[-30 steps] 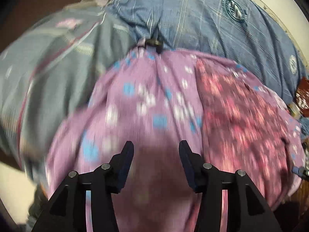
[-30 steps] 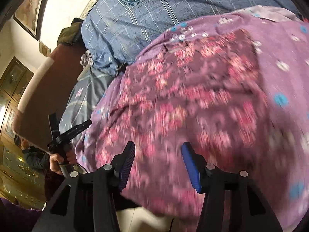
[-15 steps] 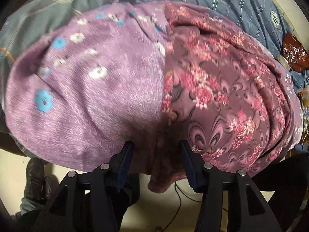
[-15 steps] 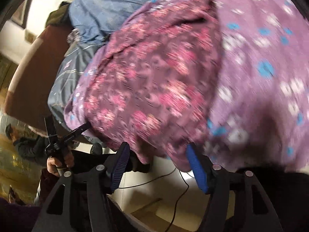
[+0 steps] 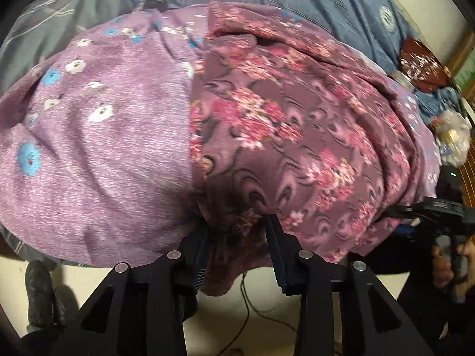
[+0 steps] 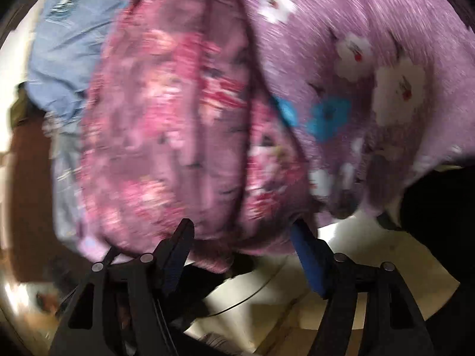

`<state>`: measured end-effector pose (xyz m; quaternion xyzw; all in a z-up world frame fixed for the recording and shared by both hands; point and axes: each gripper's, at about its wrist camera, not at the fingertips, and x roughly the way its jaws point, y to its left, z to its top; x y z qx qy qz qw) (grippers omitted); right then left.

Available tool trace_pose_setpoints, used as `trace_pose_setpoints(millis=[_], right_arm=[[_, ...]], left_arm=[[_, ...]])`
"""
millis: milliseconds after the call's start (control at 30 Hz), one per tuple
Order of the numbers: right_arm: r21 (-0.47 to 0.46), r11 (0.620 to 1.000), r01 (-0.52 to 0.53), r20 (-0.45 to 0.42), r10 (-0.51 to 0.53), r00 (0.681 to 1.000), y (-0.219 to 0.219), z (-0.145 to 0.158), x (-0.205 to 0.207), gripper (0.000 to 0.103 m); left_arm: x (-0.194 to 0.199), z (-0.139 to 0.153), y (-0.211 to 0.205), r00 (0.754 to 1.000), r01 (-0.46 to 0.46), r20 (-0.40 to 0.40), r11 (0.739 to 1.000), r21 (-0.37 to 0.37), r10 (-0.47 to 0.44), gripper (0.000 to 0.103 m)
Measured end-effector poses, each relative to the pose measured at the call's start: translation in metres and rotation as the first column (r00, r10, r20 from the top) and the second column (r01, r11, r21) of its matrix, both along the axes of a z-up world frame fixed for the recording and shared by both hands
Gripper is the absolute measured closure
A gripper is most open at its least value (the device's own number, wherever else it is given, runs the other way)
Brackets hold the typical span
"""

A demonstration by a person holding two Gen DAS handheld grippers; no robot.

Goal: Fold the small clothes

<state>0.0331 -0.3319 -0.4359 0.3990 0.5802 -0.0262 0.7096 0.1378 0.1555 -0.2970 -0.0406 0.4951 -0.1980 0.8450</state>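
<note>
A dark mauve garment with pink roses (image 5: 297, 124) lies on a lighter purple cloth with blue and white flowers (image 5: 104, 148), both spread over the bed. My left gripper (image 5: 237, 231) is at the near edge. Its jaws are closing, and the rose garment's bunched hem fills the gap and touches both pads. In the blurred right wrist view the rose garment (image 6: 166, 118) and the purple cloth (image 6: 386, 74) hang over the bed edge. My right gripper (image 6: 242, 231) straddles the rose hem. Its jaws are wide and opening, and the pads do not press the cloth.
Blue checked bedding (image 5: 297, 0) and grey striped fabric (image 5: 59, 14) lie behind the garments. Below the bed edge are pale floor (image 5: 252, 311) with a thin cable, and black shoes (image 5: 41, 290). A hand (image 5: 445, 258) holds a tool at the right. A dark red bag (image 5: 421, 65) sits far right.
Both grippers came down to the near hem hanging off the bed. The left jaws narrowed around the rose hem. The right jaws widened and that view rolled.
</note>
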Motion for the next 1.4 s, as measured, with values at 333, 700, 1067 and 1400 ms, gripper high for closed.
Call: trace_pose_setpoints(millis=[333, 700, 1067, 1400], right_arm=[[-0.105, 0.994, 0.008, 0.019, -0.006, 1.0, -0.03, 0.008, -0.023, 0.095], [0.089, 0.99, -0.108, 0.155, 0.093, 0.984, -0.04, 0.046, -0.05, 0.095], [0.111, 0.986, -0.123, 0.153, 0.105, 0.983, -0.034, 0.043, -0.051, 0.095], [0.098, 0.979, -0.176, 0.214, 0.152, 0.965, -0.032, 0.065, -0.05, 0.095]], left_arm=[[-0.002, 0.007, 0.003, 0.996, 0.09, 0.01, 0.982, -0.166, -0.09, 0.086], [0.004, -0.017, 0.004, 0.996, 0.014, -0.084, 0.999, -0.045, -0.017, 0.045], [0.024, -0.068, 0.01, 0.962, -0.073, -0.257, 0.993, 0.095, 0.096, 0.072], [0.009, -0.043, 0.013, 0.983, 0.009, -0.184, 0.997, -0.08, -0.024, 0.098]])
